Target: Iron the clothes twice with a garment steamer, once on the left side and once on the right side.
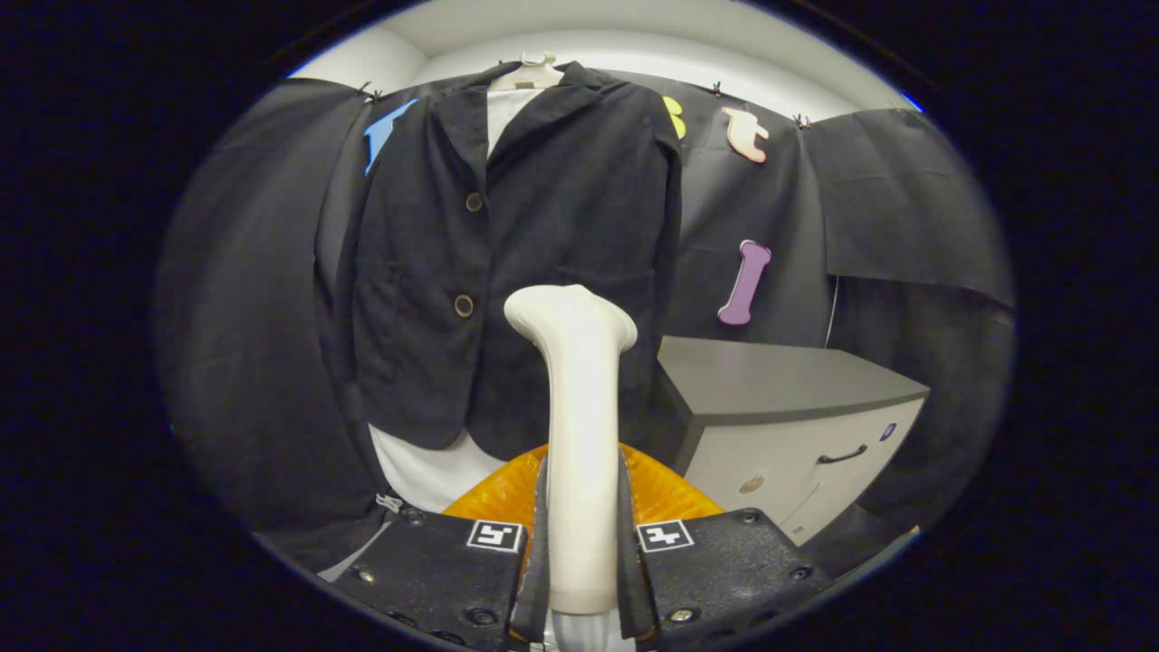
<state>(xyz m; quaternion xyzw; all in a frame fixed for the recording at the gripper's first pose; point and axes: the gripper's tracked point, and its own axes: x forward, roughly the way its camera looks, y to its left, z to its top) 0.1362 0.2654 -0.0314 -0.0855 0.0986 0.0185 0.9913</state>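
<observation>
Gripper [580, 552] at bottom centre of the frame, clenched on the cream plastic garment steamer [579, 435]: we see both black fingers [536, 543] pressed against its handle.

The steamer stands upright between the fingers, its flared head at mid frame, in front of the lower hem of the black buttoned jacket [516, 263]. We can't tell whether head and fabric touch. The jacket hangs on a pale hanger [534, 68] at top centre, over a white garment [426, 466] that shows at the collar and below the hem. An orange ribbed surface [661, 489] sits just behind the fingers, low centre. A grey-topped cabinet with white drawers and a black handle [797, 426] stands at lower right, beside the jacket.
</observation>
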